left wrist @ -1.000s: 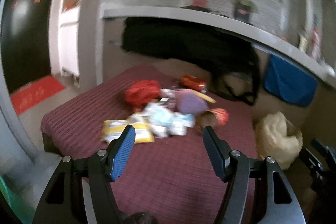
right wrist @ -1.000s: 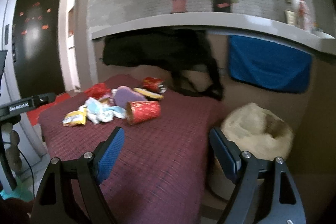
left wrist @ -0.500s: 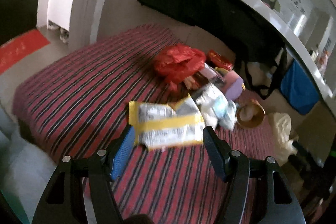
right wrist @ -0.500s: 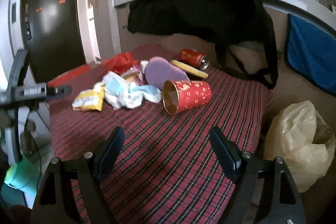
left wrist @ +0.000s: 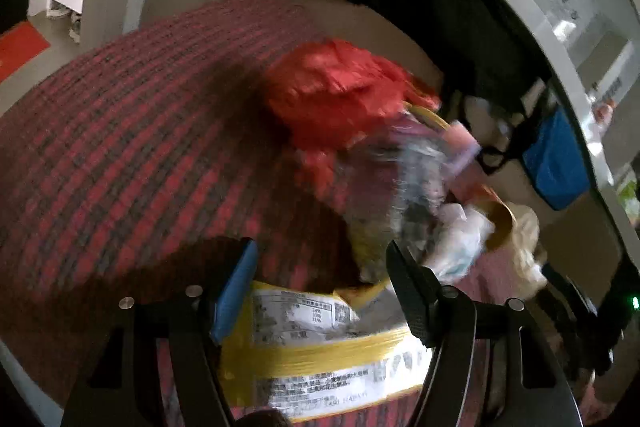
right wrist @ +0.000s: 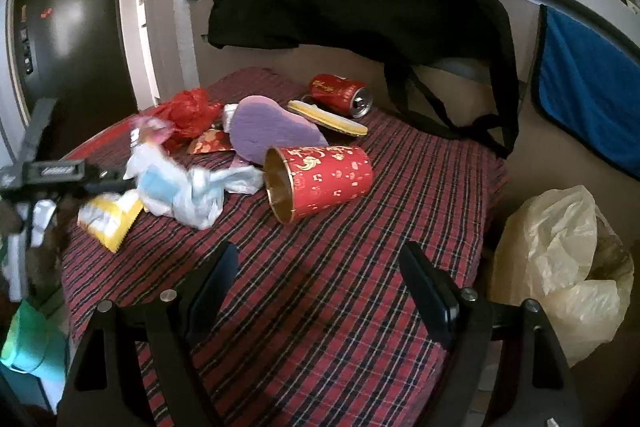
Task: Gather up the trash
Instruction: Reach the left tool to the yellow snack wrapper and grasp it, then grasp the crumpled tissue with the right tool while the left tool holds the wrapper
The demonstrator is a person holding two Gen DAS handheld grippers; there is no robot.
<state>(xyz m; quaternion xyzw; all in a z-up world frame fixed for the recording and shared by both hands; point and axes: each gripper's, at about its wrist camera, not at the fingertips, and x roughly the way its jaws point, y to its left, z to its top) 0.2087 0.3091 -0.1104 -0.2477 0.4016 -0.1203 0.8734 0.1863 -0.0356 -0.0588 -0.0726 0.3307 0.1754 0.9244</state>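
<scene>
Trash lies in a pile on a red plaid table (right wrist: 360,287). A yellow and white snack wrapper (left wrist: 320,347) lies between the fingers of my open left gripper (left wrist: 320,263), low over the table; it also shows in the right wrist view (right wrist: 110,221). Behind it sit a red plastic bag (left wrist: 340,91), crumpled white and blue wrappers (right wrist: 188,187), a purple foam piece (right wrist: 272,127), a red paper cup (right wrist: 320,181) on its side and a red can (right wrist: 340,95). My right gripper (right wrist: 320,275) is open and empty above the table's near part.
A bin lined with a pale plastic bag (right wrist: 560,267) stands right of the table. A black bag (right wrist: 360,7) hangs from the grey ledge behind. A blue cloth (right wrist: 588,99) hangs at the right. The left gripper's body (right wrist: 52,175) shows at the table's left edge.
My left gripper has dropped and moved forward until the yellow wrapper lies between its fingers. My right gripper has moved closer to the table and the red cup.
</scene>
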